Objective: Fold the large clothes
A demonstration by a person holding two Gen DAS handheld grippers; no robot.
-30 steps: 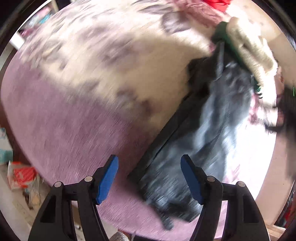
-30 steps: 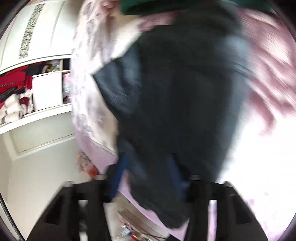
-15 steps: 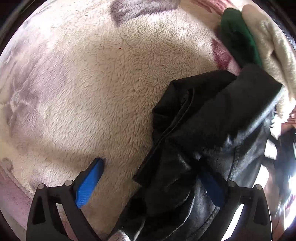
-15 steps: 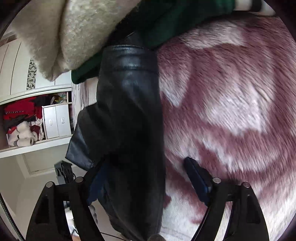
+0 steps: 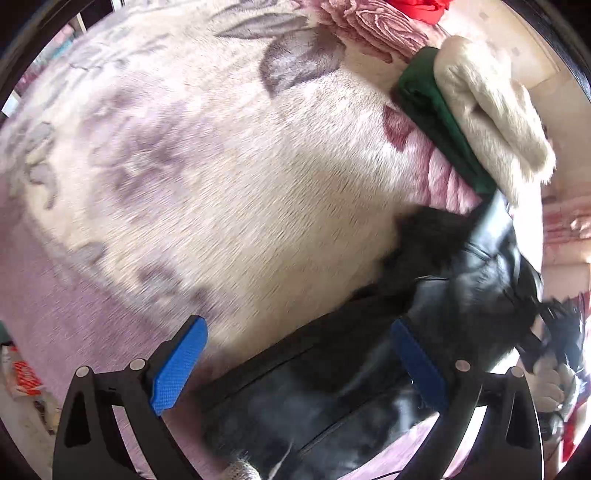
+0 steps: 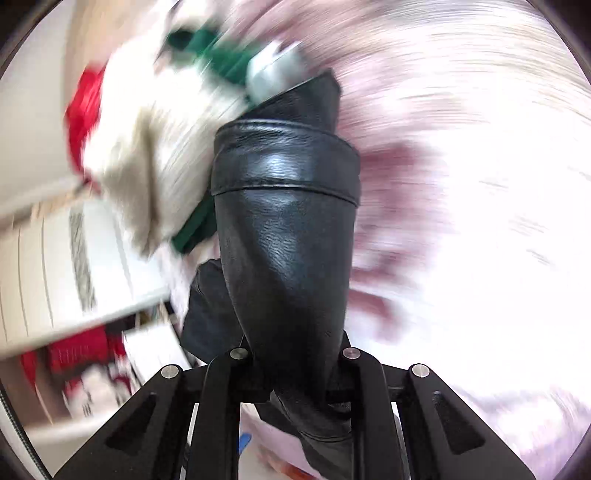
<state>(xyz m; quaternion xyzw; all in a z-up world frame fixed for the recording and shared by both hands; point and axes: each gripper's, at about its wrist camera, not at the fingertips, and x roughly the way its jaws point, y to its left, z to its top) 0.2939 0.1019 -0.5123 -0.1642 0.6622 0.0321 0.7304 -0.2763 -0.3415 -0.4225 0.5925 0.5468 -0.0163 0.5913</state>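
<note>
A black leather jacket [image 5: 332, 387] lies crumpled on a cream and pink fleece blanket [image 5: 221, 184]. In the left wrist view my left gripper [image 5: 295, 328] hangs above it, pointing almost straight down. Its blue pads [image 5: 177, 365] are spread wide over the jacket's near edge and touch nothing. In the right wrist view my right gripper [image 6: 295, 354] is closing its jaws on the jacket's sleeve [image 6: 288, 240]. The sleeve is pinched between them and runs up the middle of the view to its cuff. It hides the right fingertips.
A folded green garment [image 5: 436, 110] and a fluffy cream one [image 5: 491, 110] are stacked at the blanket's far right, with something red [image 5: 417, 5] beyond. White cupboard shelves [image 6: 55, 258] holding red clothes show blurred at the left of the right wrist view. Floor clutter [image 5: 22, 376] lies off the bed's edge.
The right gripper went from wide open beside the sleeve to pinching it, and its view has swung and rolled. The left gripper has drawn back from the jacket, jaws still wide.
</note>
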